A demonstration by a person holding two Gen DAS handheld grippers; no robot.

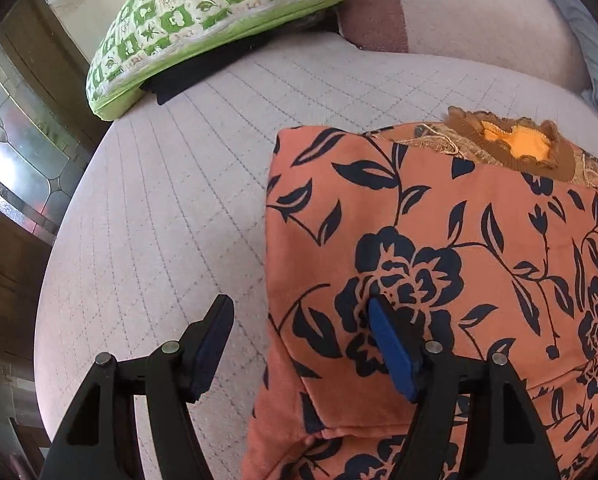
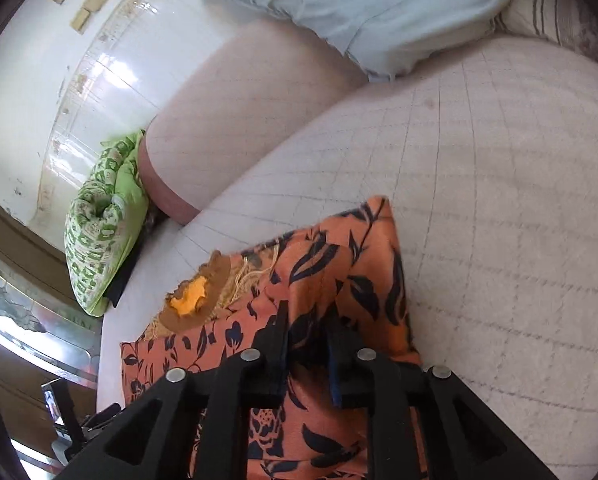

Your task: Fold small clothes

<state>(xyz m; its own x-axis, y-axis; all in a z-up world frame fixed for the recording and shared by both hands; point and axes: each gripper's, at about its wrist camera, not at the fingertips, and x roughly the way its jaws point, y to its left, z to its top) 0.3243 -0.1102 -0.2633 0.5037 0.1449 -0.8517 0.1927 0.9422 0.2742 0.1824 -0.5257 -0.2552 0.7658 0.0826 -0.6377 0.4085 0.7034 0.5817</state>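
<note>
An orange garment with a dark blue flower print [image 1: 439, 248] lies partly folded on the pale quilted bed. Its brown embroidered neckline with a yellow lining [image 1: 515, 146] points to the far side. My left gripper [image 1: 299, 320] is open; its left finger is over the bedsheet and its right finger [image 1: 391, 352] rests on the garment's left part. In the right wrist view the garment [image 2: 331, 264] is bunched up, and my right gripper [image 2: 307, 316] is shut on a raised fold of it.
A green and white patterned pillow [image 1: 203, 20] lies at the far left of the bed [image 1: 171, 200] over a dark cloth. A light blue pillow [image 2: 371, 4] lies at the head. A glass door [image 1: 15, 152] stands beyond the bed's left edge.
</note>
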